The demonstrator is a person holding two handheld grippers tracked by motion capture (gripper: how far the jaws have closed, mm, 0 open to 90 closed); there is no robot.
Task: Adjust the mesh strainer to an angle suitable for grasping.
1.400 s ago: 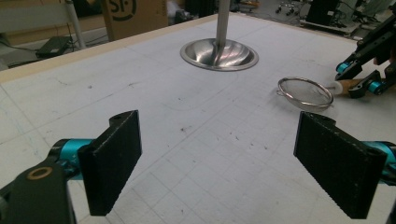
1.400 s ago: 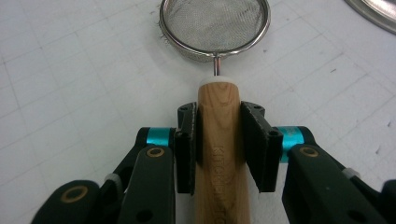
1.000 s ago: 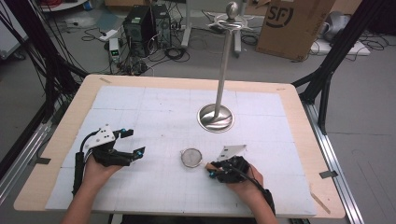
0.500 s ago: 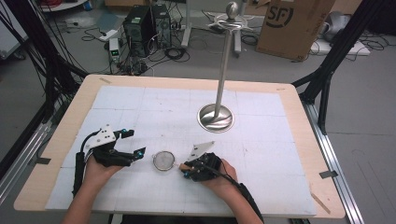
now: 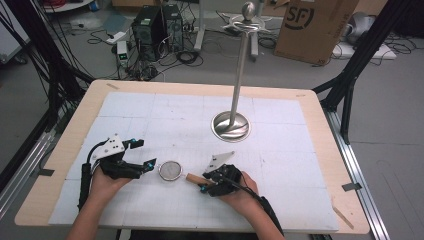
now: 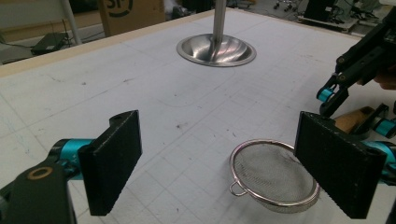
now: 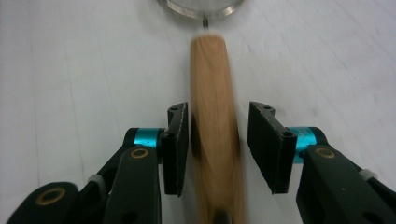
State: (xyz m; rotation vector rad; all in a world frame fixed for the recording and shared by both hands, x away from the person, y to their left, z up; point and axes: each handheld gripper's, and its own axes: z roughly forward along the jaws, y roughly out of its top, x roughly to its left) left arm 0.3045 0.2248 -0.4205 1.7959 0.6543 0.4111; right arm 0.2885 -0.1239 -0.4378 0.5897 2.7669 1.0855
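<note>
The white table (image 5: 280,150) stretches wide, and the tall metal stand (image 5: 239,80) rises from its dished base at the far middle, well apart from the action. Down at the near edge lies the small mesh strainer (image 5: 171,170), flat on the surface between the two hands, its wooden handle (image 5: 194,178) pointing toward the person's right.

The right gripper (image 5: 204,186) has just been opening — its pads now stand off the handle on both sides, a visible gap on each flank in the right gripper view, with the handle (image 7: 215,140) lying loose between the jaws. So it looks like a release, the strainer set down here.

The left gripper (image 5: 148,165) waits just beside the strainer's rim, jaws spread wide and holding nothing; in its own view the mesh bowl (image 6: 274,176) sits low between the pads, nearer the right-hand pad.

To finish this step cleanly, I'd say the right gripper should open a touch wider before backing away, and pull straight back along the handle's line — any sideways drift could catch the wood and swing the strainer round. The left should stay put until the handle is clear.
</note>
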